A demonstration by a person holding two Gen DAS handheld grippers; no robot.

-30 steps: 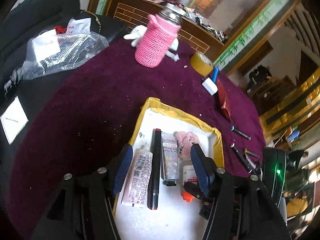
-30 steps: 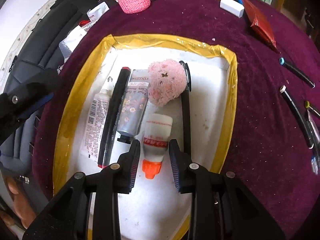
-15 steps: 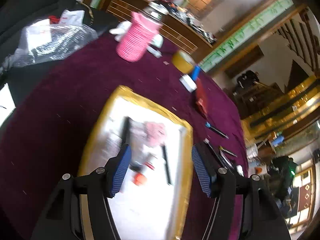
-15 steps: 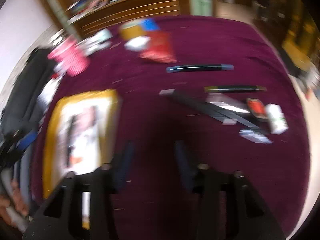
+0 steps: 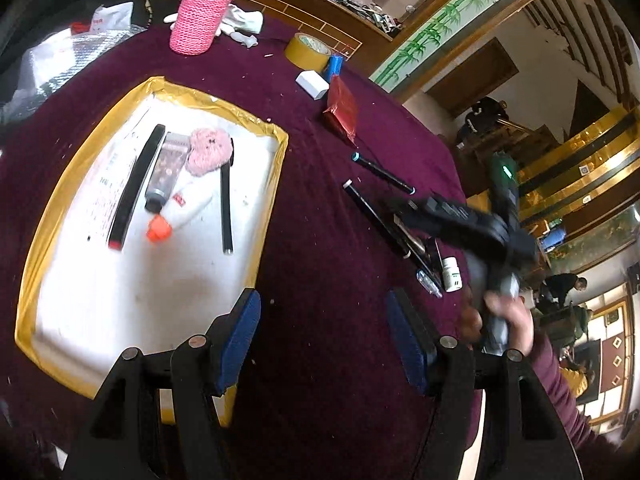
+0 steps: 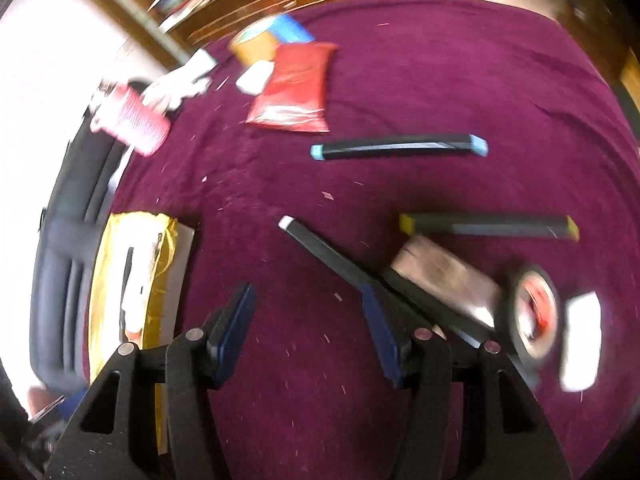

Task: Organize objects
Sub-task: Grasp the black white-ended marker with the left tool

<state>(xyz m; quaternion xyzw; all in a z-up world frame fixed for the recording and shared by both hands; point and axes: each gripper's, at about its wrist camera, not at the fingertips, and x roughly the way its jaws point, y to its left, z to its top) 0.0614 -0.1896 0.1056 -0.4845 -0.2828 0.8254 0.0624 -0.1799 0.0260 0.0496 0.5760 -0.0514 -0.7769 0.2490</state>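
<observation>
1. While the left tongs (image 5: 322,336) hang spread and empty over the desk (image 5: 320,240) by the tray's (image 5: 276,168) yellow edge, the right tongs (image 6: 308,334) stand wide apart too, holding nothing, above the loose things.
2. The tray already carries tubes, a black pen (image 5: 136,184), a pink puff (image 5: 208,150) and an orange-capped bottle (image 5: 180,212); well apart on the cloth lie the white-tipped black stick (image 6: 332,262), the blue-capped pen (image 6: 400,147) and the yellow-ended one (image 6: 488,226).
3. I'd say the white-tipped stick is next: straddle its middle, crosswise, low before closing, since it leans against its neighbours.
4. The left view shows the tray's full contents and the right hand (image 5: 508,320); the right view, blurred, shows only the tray's corner but the pens plainly, plus a red packet (image 6: 296,88).
</observation>
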